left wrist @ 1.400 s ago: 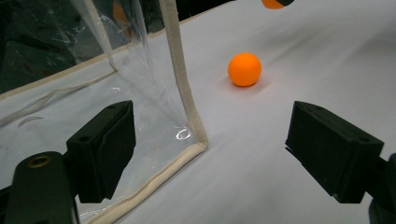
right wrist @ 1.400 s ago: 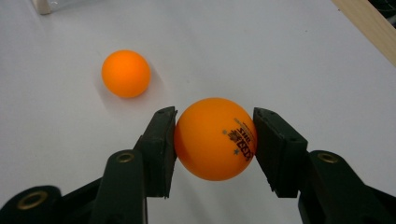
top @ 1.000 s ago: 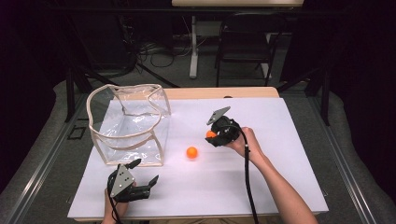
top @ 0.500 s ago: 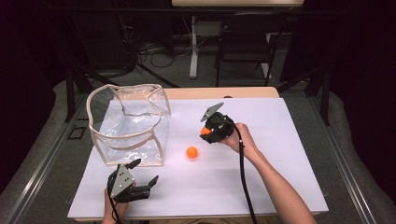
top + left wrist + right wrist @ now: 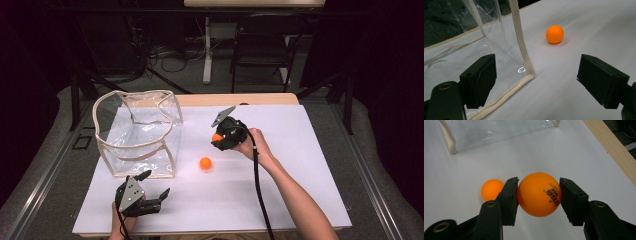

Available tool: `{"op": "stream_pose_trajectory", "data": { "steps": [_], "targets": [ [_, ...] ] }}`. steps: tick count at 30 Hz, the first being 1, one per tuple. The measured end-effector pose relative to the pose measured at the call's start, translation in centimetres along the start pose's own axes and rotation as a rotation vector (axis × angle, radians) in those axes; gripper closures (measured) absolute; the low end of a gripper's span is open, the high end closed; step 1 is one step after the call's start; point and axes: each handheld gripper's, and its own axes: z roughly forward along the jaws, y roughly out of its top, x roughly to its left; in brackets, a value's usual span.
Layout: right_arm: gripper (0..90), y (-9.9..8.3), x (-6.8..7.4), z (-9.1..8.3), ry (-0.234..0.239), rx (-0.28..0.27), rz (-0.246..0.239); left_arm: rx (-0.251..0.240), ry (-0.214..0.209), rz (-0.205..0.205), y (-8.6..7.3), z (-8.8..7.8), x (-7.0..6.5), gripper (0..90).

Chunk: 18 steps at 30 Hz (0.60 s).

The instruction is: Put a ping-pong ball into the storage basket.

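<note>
My right gripper is shut on an orange ball with small print on it, held above the white table mat. A second orange ball lies loose on the mat, below and left of the held one in the high view. A clear plastic bag with cream trim stands open at the left. My left gripper rests at the front left of the mat, open, its jaws wide with nothing between them, beside the bag's near corner.
The white mat covers a wooden table whose far edge shows behind it. A chair and cables stand on the floor beyond. Open mat lies to the right of my right hand.
My right gripper has carried the held ball a little to the left, toward the bag. The left gripper and the loose ball have stayed put.
</note>
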Motion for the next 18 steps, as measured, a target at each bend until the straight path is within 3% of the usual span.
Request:
{"op": "stream_pose_trajectory", "data": {
  "steps": [18],
  "targets": [
    [51.3,1.8,-0.1,-0.1,0.003,-0.012,-0.018,-0.004,0.002,0.006,0.0,0.0,0.0,15.8]
  ]
}}
